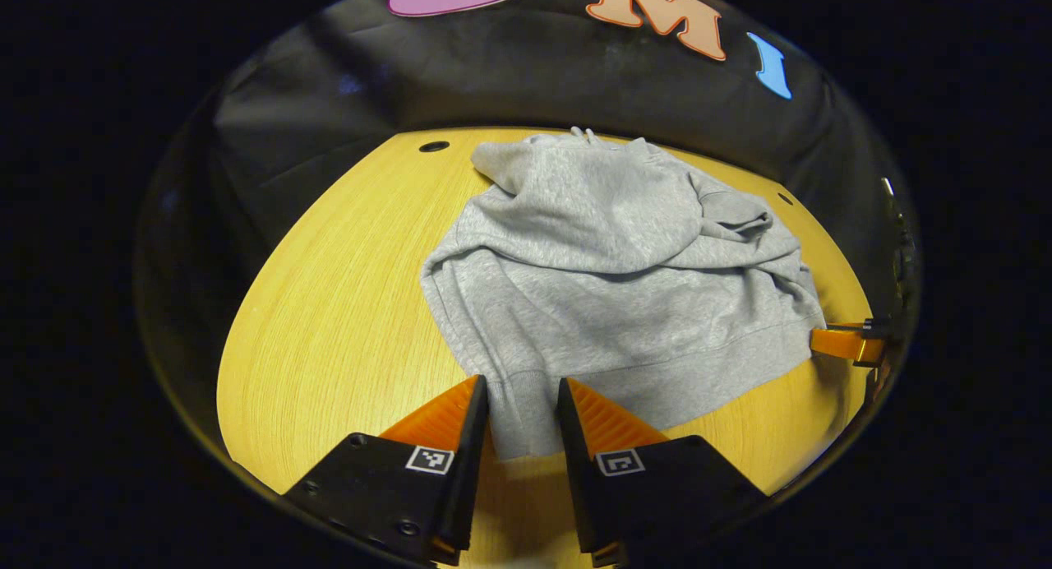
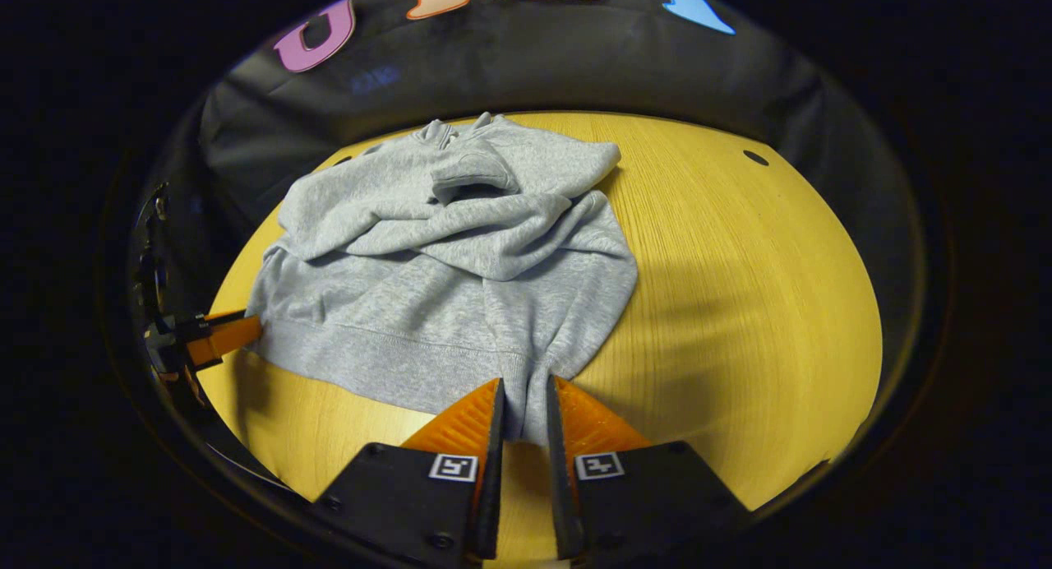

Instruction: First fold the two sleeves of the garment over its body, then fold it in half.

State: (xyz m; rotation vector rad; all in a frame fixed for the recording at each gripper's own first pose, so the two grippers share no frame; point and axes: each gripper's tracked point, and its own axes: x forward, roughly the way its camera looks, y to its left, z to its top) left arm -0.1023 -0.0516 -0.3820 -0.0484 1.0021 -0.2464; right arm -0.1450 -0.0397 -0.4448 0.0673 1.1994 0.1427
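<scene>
**Gripping both hem corners of the sweatshirt**

Surface: round wooden table (image 1: pixel 329 322), yellow-lit, grain running toward the far edge. Dark cloth wall (image 1: pixel 509 76) curves close behind it. Two small dark holes (image 1: pixel 433 146) in the tabletop near the far rim — one each side of the garment.

Grey sweatshirt (image 1: pixel 608 281) lies in the table's middle, collar toward the wall, ribbed hem toward the cameras. Both sleeves are already folded across the body, bunched in overlapping ridges over the chest (not flat).

Left gripper (image 1: pixel 522 396): fingers narrowed around the near hem corner, fabric sitting between them. In the left gripper view a small gap shows each side of the cloth, so I can't tell whether both fingers actually press on it.

Right gripper (image 2: pixel 524 396): fingers drawn close on the other hem corner, cloth pinched in the slot and touching both inner faces.

Each view also catches the other gripper at the opposite hem corner, low against the table edge.

Open room: bare wood to the outer side of each gripper — wide on the right gripper's side, a broad band on the left gripper's side. Far rim beyond the collar is tight to the wall.
</scene>
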